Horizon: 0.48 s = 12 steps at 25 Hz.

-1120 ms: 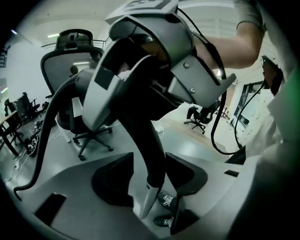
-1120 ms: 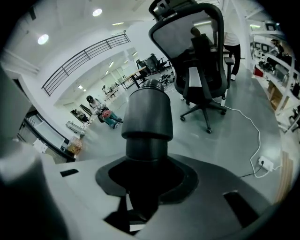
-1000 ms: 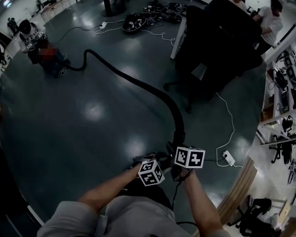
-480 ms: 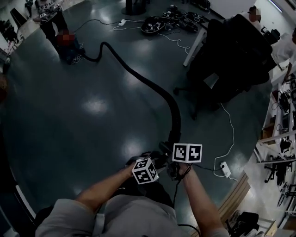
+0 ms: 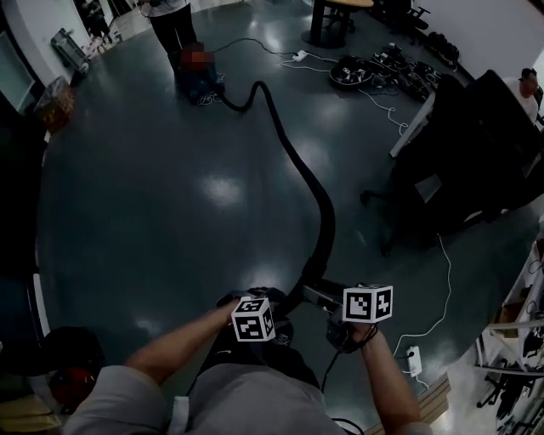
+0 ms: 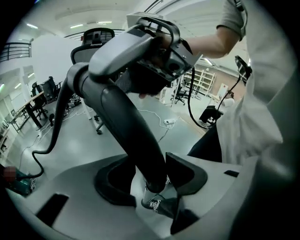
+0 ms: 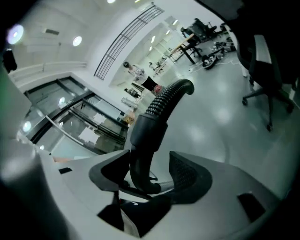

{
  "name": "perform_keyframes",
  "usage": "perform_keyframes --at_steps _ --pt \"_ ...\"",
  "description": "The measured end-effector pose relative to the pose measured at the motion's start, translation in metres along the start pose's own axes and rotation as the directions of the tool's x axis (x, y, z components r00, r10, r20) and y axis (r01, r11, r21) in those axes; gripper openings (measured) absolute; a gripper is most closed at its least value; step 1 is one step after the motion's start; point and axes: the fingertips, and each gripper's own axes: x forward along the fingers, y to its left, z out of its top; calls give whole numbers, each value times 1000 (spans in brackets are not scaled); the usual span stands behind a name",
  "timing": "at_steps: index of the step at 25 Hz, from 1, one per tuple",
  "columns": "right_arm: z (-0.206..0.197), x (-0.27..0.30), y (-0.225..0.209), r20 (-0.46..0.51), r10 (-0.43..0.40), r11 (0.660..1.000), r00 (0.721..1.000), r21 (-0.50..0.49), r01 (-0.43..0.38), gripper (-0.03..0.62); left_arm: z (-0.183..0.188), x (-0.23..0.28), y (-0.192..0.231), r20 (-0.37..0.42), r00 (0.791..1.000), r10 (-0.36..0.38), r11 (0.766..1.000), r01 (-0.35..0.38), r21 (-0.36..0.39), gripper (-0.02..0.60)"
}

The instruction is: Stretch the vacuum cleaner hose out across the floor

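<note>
A long black ribbed hose (image 5: pixel 293 157) runs over the dark floor from the blue vacuum cleaner (image 5: pixel 204 81) at the back to my two grippers at the front. My left gripper (image 6: pixel 150 176) is shut on the dark curved handle tube (image 6: pixel 136 126), which its pads press from both sides. My right gripper (image 7: pixel 146 168) has just been opening. The hose cuff (image 7: pixel 147 131) stands between its pads, with a gap on the right side. Beyond the cuff the ribbed hose (image 7: pixel 166 101) arches away.
A person (image 5: pixel 170 17) stands beside the vacuum cleaner. A black office chair and desk (image 5: pixel 476 161) crowd the right side. A white power strip (image 5: pixel 414 358) with its cable lies at the front right. Cables and gear (image 5: pixel 374 72) lie at the back.
The view has swung, so the vacuum cleaner now sits at the top centre. The hose's bends have flattened and it runs straighter. Both grippers have shifted with the handle, and the right cube has turned.
</note>
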Motion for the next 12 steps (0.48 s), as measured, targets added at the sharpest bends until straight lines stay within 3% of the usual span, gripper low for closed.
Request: perform_keyframes --at_steps 2,3,4,5,6,8,10,12 --pt "6 -20 6 -22 -15 986 1000 -169 12 248 -6 -12 -8 -23 1000 16 1000 -15 10 206" --pt "13 -29 6 -28 -41 962 999 -272 32 248 -9 -19 -10 -33 999 24 1000 -23 10 206" --pt "21 -36 1 -33 -79 919 996 -389 60 248 -12 -25 -12 -41 999 31 1000 -31 7 206" --pt "31 -42 -6 -36 -129 851 991 -517 92 248 -14 -30 -14 -48 998 37 999 -37 1 206" --pt "43 -45 -14 -33 -183 754 983 -646 119 249 -15 -34 -15 -53 998 40 999 -41 -6 206" --pt "69 -42 -25 -12 -270 509 963 -850 132 248 -17 -42 -20 -60 997 39 999 -41 -23 206" --pt "90 -26 -22 -2 -302 270 953 -959 84 249 -21 -53 -29 -69 997 31 999 -33 -40 206" --pt "105 -4 -10 -23 -297 93 955 -996 5 266 -25 -63 -39 -81 996 22 998 -27 -55 206"
